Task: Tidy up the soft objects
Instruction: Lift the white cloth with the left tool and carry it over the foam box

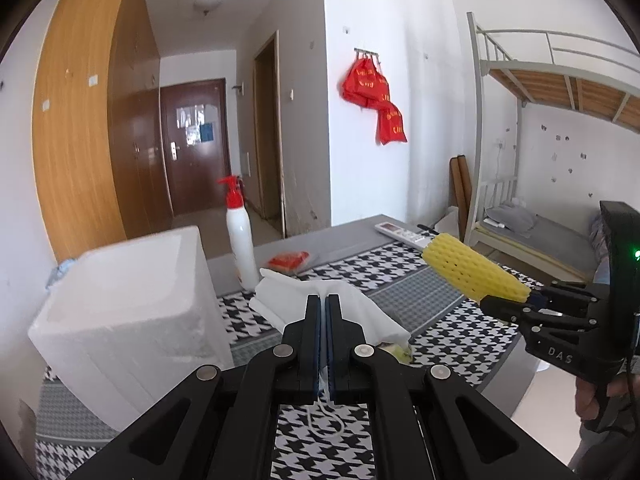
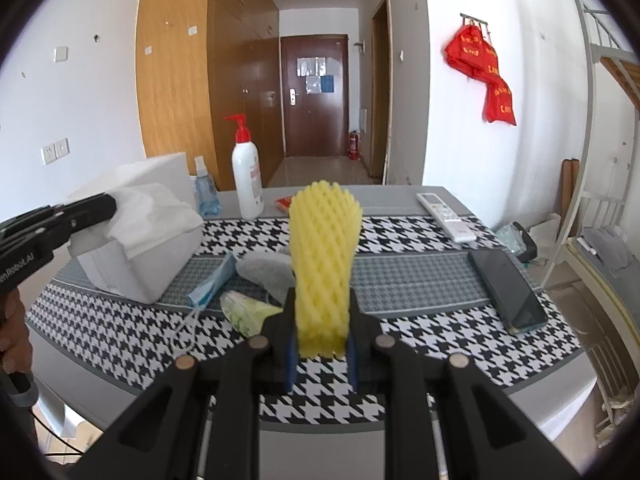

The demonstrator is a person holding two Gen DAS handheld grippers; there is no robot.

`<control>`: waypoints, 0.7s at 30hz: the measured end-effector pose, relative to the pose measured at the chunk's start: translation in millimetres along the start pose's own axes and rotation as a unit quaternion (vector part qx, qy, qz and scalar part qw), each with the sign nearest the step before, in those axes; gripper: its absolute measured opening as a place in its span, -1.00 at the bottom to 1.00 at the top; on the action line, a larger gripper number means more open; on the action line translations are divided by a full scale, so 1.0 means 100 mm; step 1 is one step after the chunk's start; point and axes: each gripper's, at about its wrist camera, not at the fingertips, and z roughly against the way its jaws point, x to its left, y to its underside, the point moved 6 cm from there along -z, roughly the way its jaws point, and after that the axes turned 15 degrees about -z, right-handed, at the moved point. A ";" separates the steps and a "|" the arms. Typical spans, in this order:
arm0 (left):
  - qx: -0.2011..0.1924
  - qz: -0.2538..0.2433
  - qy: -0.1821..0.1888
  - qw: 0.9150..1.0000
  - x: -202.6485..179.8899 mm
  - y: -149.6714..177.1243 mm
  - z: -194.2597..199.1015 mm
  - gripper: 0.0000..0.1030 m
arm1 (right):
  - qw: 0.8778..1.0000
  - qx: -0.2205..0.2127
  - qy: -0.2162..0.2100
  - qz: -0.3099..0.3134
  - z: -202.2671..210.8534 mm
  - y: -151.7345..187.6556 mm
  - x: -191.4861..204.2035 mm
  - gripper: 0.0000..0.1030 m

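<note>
Both my tongs are loaded and off the surface [image 2: 420, 276]. Left tongs [image 1: 323, 304] are clenched on a white cloth [image 1: 288, 296], carried beside the upper edge of the white foam box [image 1: 120, 312], which sits at 9 o'clock in the left view. Right tongs [image 2: 320, 320] are grasping the yellow foam net sleeve [image 2: 324, 248] by its lower end, sleeve standing upright above the middle of the surface.

Progress, my guess: mid-task. Nothing I can confirm inside the box; its interior is hidden. Still lying loose: a blue face mask [image 2: 212, 284], a grey soft piece [image 2: 264, 272] and a green-white packet [image 2: 248, 312], all near 9–10 o'clock of the right tongs.

Room: open air above the surface centre. The pump bottle [image 2: 247, 176] and small blue spray bottle [image 2: 206, 192] stand at 11 o'clock just behind the box, so I'd keep low swings clear there. The phone [image 2: 508, 292] lies at 3 o'clock by the right edge, the remote [image 2: 444, 216] at 1 o'clock.
</note>
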 end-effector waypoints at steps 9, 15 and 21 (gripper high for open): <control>-0.021 -0.010 -0.025 0.999 0.11 -0.14 0.09 -0.96 | 1.000 -0.016 -0.019 0.004 0.06 -0.15 0.11 -0.55; -0.031 -0.010 -0.045 0.998 0.23 -0.22 0.16 -0.96 | 0.999 -0.028 -0.039 0.011 0.11 -0.24 0.26 -0.55; -0.036 -0.010 -0.063 0.997 0.35 -0.27 0.21 -0.96 | 0.998 -0.034 -0.053 0.019 0.12 -0.28 0.39 -0.55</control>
